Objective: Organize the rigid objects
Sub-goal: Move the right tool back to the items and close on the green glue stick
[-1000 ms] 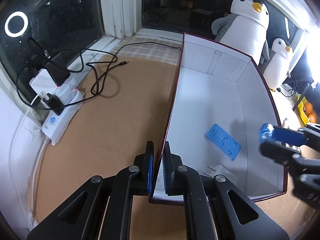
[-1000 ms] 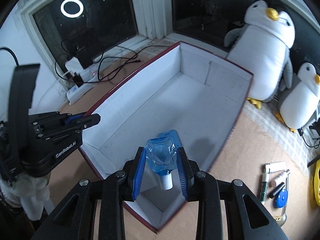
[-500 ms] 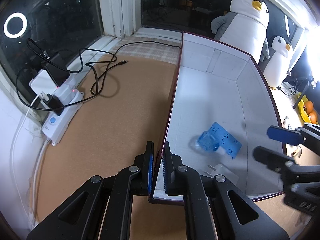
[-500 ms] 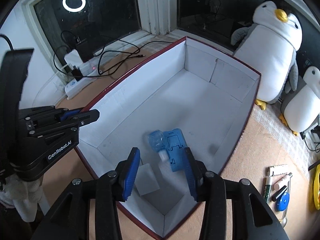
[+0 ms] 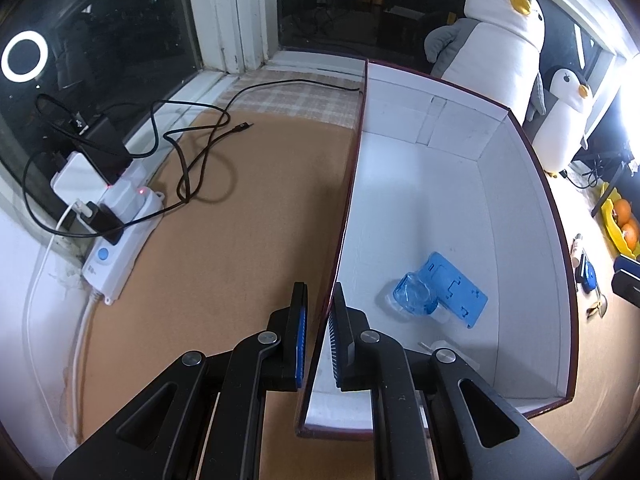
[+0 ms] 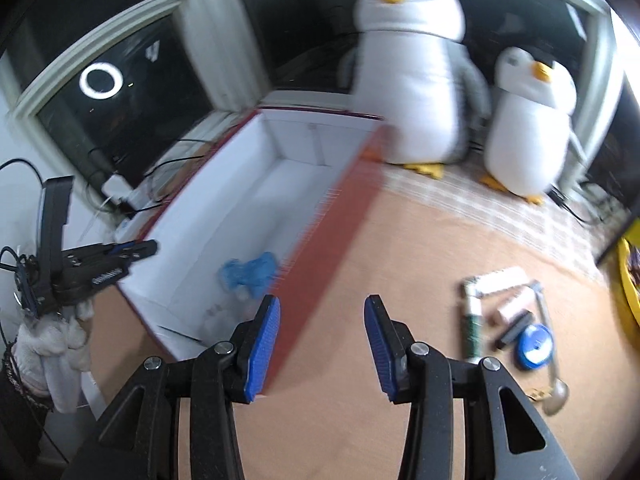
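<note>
The box [image 5: 520,184], white inside with a dark red rim, sits on the brown tabletop [image 5: 224,248] and takes up the middle of what we see. At the far left of the left wrist view a white power strip [image 5: 116,232] lies by the window with black cables [image 5: 192,160] looping out over the table. Next comes our left gripper [image 5: 318,336]: its jaws are pinched on the box's left wall near the close corner, one blue pad outside and one inside. In the right wrist view a white-gloved hand [image 6: 52,340] carries that gripper.

Inside the box, toward its near end, we see a clear blue bottle [image 5: 414,294] lying on its side, touching a flat blue plastic piece [image 5: 456,288] just to its right. A pale clear item lies closer to the near wall; we cannot tell what it is.

Further right, our right gripper [image 6: 322,340] hangs over bare table just outside the box's right wall, its jaws spread and holding nothing. To its right a cluster of small items lies on the table: a green marker [image 6: 474,320], a white tube [image 6: 500,280], a blue disc [image 6: 536,346] and a metal spoon [image 6: 554,384]. Two plush penguins [image 6: 412,80] stand behind, by the window.
</note>
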### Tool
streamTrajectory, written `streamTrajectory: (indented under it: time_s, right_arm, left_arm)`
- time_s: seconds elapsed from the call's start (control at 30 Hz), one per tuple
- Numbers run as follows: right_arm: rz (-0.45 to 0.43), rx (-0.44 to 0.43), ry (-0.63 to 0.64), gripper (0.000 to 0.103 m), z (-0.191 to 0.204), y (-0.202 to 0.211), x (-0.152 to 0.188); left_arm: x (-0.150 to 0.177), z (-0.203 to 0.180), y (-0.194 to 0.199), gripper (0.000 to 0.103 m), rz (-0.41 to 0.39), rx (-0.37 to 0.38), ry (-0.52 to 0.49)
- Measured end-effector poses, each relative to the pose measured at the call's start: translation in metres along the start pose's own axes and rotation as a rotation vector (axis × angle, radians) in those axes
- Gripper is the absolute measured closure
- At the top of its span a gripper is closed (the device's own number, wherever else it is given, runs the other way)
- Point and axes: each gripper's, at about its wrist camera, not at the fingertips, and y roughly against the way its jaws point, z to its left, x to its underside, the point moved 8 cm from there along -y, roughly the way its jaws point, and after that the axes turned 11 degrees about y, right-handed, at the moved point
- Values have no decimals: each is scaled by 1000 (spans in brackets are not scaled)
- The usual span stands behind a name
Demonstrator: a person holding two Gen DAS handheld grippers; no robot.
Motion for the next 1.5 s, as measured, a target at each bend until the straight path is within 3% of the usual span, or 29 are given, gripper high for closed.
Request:
streamTrajectory:
  time_s: [0.23, 0.53, 0.87, 1.27, 1.5]
  right_arm:
    - [61, 57, -100, 63, -64, -10, 32]
    - [151, 109, -136, 63, -107, -46, 58]
    - [213, 76, -131, 64, -118, -79, 59]
    - [263, 68, -99, 89, -119, -98, 58]
    - [247, 76, -97, 89, -117, -96, 56]
  left_arm:
    - [-6, -2, -5, 90, 12, -13, 1]
    - [-12, -2, -12, 86, 28, -34, 2]
    - [-15, -3, -22, 86, 43, -62, 0]
    - [-15, -3, -26, 86, 48, -69, -1]
    - [-15, -4, -24, 87, 45, -62, 0]
